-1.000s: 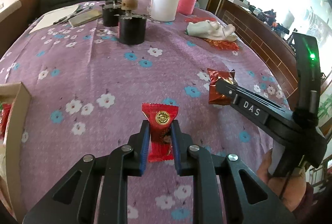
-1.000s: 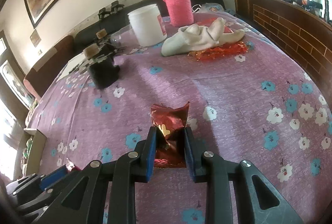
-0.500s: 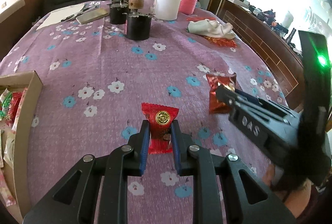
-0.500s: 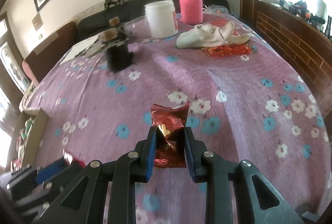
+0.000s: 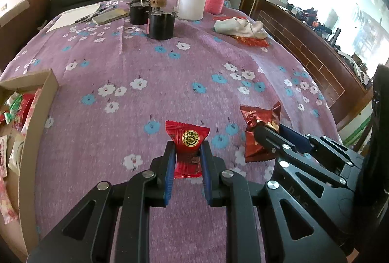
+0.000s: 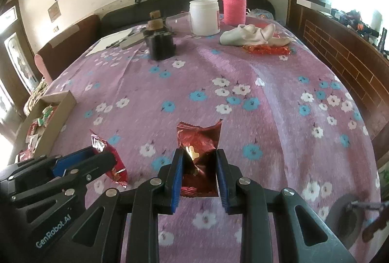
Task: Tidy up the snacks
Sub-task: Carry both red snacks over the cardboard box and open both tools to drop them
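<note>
A red candy was clamped in the left claw, a dark red packet in the right claw; the cardboard box was seen at the frame's left edge, nearer the left claw.

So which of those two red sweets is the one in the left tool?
Start at the cardboard box of snacks on the purple flowered cloth; the left tool is the nearer one to it. It grips a bright red packet with a round gold seal, unlike the darker, crinkled foil packet in the right tool.
</note>
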Tool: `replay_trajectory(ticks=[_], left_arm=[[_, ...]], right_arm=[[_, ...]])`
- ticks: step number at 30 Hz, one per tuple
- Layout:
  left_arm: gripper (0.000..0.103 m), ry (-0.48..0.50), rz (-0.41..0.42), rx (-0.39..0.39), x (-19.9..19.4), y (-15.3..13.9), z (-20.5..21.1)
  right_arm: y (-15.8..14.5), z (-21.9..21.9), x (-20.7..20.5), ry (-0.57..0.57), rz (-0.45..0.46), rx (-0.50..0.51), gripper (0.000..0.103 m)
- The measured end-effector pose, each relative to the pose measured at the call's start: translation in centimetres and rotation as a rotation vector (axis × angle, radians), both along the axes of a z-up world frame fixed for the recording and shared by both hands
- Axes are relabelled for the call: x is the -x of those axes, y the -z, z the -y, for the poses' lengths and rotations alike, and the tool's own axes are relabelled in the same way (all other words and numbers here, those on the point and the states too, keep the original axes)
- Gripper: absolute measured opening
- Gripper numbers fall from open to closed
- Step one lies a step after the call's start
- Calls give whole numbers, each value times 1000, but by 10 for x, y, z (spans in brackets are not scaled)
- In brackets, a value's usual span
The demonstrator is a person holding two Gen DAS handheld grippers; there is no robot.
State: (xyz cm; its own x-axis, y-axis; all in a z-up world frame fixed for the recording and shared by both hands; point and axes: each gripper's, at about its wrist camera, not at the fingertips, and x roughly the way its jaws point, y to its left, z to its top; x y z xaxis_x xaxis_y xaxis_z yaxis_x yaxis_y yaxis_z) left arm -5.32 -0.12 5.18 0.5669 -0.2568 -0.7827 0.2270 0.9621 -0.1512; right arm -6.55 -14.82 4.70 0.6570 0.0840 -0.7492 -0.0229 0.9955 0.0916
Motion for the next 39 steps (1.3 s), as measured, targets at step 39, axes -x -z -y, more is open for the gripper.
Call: replay_trajectory(ticks=[39], left_arm=[[17,-145,71,129,79,-33,-115]], right_arm=[[-38,-107,70,-183,65,16,26]])
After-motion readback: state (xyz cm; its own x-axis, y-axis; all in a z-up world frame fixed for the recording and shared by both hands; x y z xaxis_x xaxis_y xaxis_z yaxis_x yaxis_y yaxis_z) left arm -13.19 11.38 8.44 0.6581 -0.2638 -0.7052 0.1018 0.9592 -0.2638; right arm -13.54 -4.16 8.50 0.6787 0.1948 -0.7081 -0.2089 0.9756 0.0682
